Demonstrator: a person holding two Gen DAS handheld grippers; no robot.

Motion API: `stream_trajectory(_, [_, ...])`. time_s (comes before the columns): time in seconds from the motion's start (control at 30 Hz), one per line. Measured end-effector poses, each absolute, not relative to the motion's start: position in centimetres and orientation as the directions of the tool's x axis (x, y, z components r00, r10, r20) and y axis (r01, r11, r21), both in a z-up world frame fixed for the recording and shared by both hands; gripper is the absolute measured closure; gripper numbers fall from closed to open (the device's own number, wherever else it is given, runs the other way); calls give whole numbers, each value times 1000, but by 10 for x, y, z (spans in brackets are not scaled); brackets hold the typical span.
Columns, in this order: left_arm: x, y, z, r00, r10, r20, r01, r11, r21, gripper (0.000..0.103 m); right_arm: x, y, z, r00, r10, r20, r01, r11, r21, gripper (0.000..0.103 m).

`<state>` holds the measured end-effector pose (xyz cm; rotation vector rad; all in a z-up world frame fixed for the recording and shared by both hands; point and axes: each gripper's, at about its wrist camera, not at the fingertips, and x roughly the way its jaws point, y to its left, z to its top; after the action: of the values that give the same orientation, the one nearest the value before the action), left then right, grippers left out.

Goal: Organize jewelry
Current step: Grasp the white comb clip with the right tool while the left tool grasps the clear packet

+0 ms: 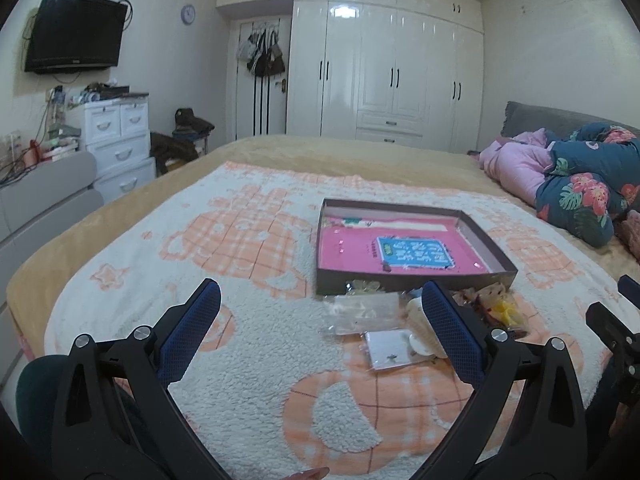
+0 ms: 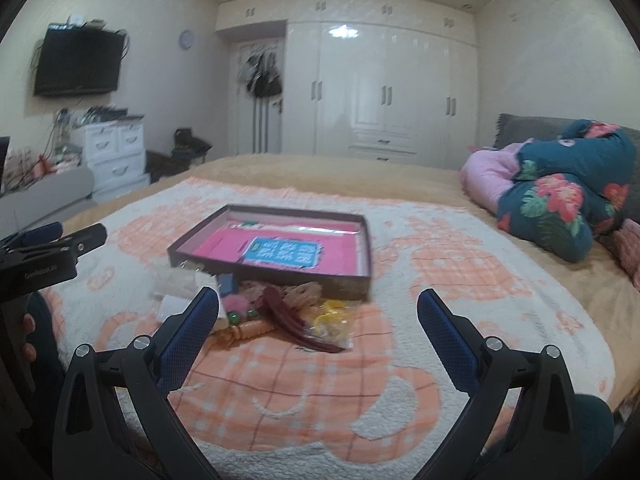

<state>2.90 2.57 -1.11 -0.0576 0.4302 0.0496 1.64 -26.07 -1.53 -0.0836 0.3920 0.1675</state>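
Jewelry pile (image 2: 280, 316) beside one box (image 2: 276, 276); both tongs (image 1: 320, 320) (image 2: 318, 320) spread, empty.

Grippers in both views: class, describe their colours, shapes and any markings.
Each gripper, left and right, has black angular arms with round silver bolts and two fingers faced in blue textured pads. The right view shows faint, unreadable lettering on the left tool's black body.

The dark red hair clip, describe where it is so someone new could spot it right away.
On the bed blanket, find the shallow box with the pink lining. A jewelry pile lies against its near wall; the hair clip lies across that pile, long, curved and dark red, unlike the yellow pieces beside it.
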Motion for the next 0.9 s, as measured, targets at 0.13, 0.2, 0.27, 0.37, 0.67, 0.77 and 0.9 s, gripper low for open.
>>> stream_trajectory(0.13, [40,35,-19,882,13,-472,-55,996,-76,11,33,-246,-22,872,193,-449,-243,969,-55,6])
stream_trajectory(0.2, [46,38,-22,869,13,-495,-57,996,-75,11,40,-240,-26,859,201,-471,-262,963,-66,6])
stream_trajectory(0.27, [52,41,-27,850,14,-526,-66,995,-80,11,49,-237,-31,838,217,-501,-287,956,-64,6])
stream_trajectory(0.37, [61,45,-33,825,12,-564,-72,994,-84,11,65,-236,-37,810,226,-541,-296,954,-45,6])
stream_trajectory(0.67, [100,54,-50,751,-10,-661,-78,992,-104,11,87,-216,-42,765,316,-562,-406,913,-39,10])
stream_trajectory(0.77, [113,55,-54,734,-55,-677,-41,991,-125,11,96,-202,-48,721,353,-596,-449,893,-13,28])
stream_trajectory(0.9, [127,51,-60,710,-119,-694,13,988,-157,21,107,-189,-60,667,379,-642,-481,876,17,47])
